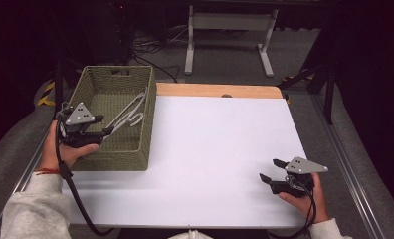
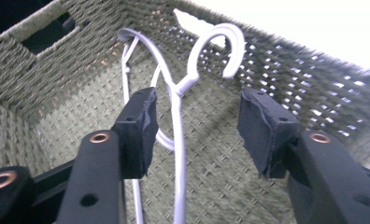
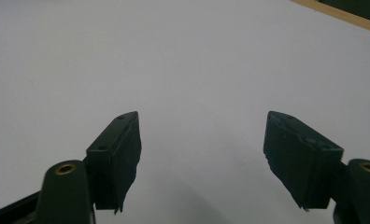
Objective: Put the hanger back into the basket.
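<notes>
While my left gripper (image 2: pixel 195 126) stands spread around the white hanger (image 2: pixel 177 140), unpinched inside the woven basket (image 1: pixel 145 144) at far left, its lower end cut off, my right gripper (image 1: pixel 272 170) idles spread over the white table (image 1: pixel 210 149).

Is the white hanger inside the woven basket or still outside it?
Inside. The white hanger leans within the green woven basket, its hook against the wall, between the open left gripper pads.

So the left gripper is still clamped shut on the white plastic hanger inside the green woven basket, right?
Not clamped. In the left gripper view the left gripper has open jaws; the white plastic hanger stands between them, clear of the right pad, inside the green woven basket.
</notes>
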Demonstrator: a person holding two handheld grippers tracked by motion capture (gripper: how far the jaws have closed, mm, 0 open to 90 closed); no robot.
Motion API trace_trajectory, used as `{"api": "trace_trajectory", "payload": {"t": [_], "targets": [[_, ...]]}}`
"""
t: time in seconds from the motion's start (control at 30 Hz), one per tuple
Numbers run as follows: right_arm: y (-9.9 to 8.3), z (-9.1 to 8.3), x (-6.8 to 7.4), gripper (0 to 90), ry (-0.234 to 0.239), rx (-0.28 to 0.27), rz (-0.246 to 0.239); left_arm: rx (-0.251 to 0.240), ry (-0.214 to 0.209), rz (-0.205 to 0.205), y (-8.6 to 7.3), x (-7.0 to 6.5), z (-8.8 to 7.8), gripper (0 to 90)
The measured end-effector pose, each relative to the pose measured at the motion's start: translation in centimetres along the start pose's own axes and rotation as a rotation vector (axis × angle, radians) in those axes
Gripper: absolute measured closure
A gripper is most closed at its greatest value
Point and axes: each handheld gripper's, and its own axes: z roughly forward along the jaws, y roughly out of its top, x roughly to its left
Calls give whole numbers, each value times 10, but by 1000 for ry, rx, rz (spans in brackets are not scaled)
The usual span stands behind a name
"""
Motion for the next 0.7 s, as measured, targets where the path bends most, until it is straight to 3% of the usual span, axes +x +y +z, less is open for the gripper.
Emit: {"api": "trace_trajectory", "payload": {"t": [0.2,0.4,0.6,0.7], "targets": [[0,0,0,280,0,2,-3,-34,9,-20,4,-7,-1,305],[0,0,0,280,-1,2,-2,-100,-16,-33,10,-19,-7,167],[0,1,1,280,0,7,-7,-142,-40,22,19,-38,-12,94],[0,0,0,280,-1,5,-5,-160,-63,23,21,-45,-12,94]]}}
